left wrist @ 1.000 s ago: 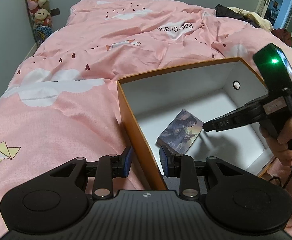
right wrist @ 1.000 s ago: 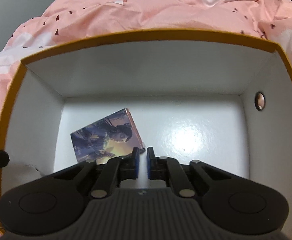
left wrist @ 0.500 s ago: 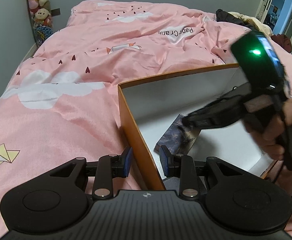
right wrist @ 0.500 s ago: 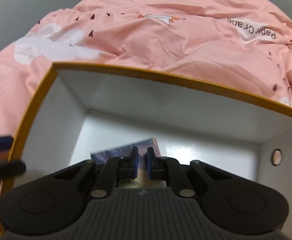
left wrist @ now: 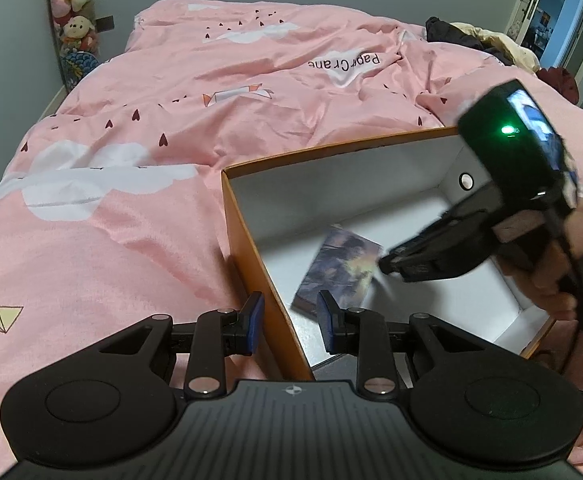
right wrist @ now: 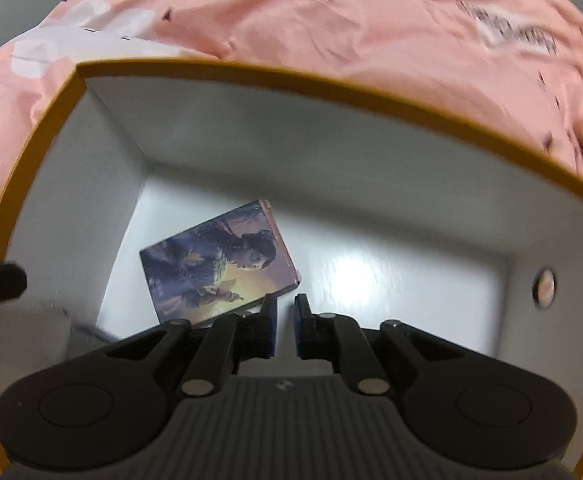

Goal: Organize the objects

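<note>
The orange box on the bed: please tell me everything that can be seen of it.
The orange box is an open, lidless cardboard carton, orange outside with a white interior and a small round hole in one end wall. It sits on the pink duvet. A picture card lies flat on its floor. The left claw clamps its near wall.

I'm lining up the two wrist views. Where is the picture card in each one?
Left wrist: the card lies on the box floor, lower centre-right, just beyond the left gripper, partly behind the right gripper.
Right wrist: the card lies left of centre on the box floor, just beyond the right gripper.
Shared landmark: the round hole in the box wall.
</note>
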The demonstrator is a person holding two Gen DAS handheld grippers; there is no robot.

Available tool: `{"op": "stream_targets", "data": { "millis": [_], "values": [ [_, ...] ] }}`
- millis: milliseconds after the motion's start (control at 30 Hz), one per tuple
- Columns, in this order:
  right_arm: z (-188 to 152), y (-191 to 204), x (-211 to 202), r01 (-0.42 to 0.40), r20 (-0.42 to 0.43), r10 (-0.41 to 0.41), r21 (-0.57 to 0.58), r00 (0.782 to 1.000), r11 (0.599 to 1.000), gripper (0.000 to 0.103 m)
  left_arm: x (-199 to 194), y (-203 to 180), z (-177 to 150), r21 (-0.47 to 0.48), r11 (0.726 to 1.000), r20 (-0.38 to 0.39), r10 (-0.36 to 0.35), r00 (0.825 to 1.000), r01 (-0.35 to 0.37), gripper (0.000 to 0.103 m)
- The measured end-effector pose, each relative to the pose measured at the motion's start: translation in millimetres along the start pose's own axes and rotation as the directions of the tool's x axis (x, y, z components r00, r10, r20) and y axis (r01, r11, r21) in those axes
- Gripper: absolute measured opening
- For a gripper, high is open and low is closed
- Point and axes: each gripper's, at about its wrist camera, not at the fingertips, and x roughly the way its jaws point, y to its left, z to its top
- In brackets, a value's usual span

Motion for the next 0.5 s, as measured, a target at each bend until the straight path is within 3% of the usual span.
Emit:
{"op": "stream_targets", "data": {
  "millis": [167, 300, 367, 500],
  "values": [
    [16, 19, 9, -0.002, 0.024, 0.005, -0.120, 1.000, 0.993, 0.009, 1, 3, 2, -0.013, 1.000, 0.003, 0.004, 1.000, -0.004, 0.032],
    [16, 35, 4, -0.077, 0.080, 0.097, -0.225, 0.992, 0.971, 0.009, 2, 6, 3, -0.026, 1.000, 0.002, 0.002, 1.000, -0.002, 0.032],
    [15, 42, 1, -0.069, 0.096, 0.098, -0.266, 0.991, 0.961, 0.009, 2, 8, 3, -0.032, 0.999, 0.001, 0.001, 1.000, -0.001, 0.032],
    [23, 39, -4, -0.057, 0.135, 0.087, -0.212, 0.987, 0.976, 0.010, 1, 13, 2, -0.047, 0.999, 0.003, 0.004, 1.000, -0.004, 0.032]
  ]
}}
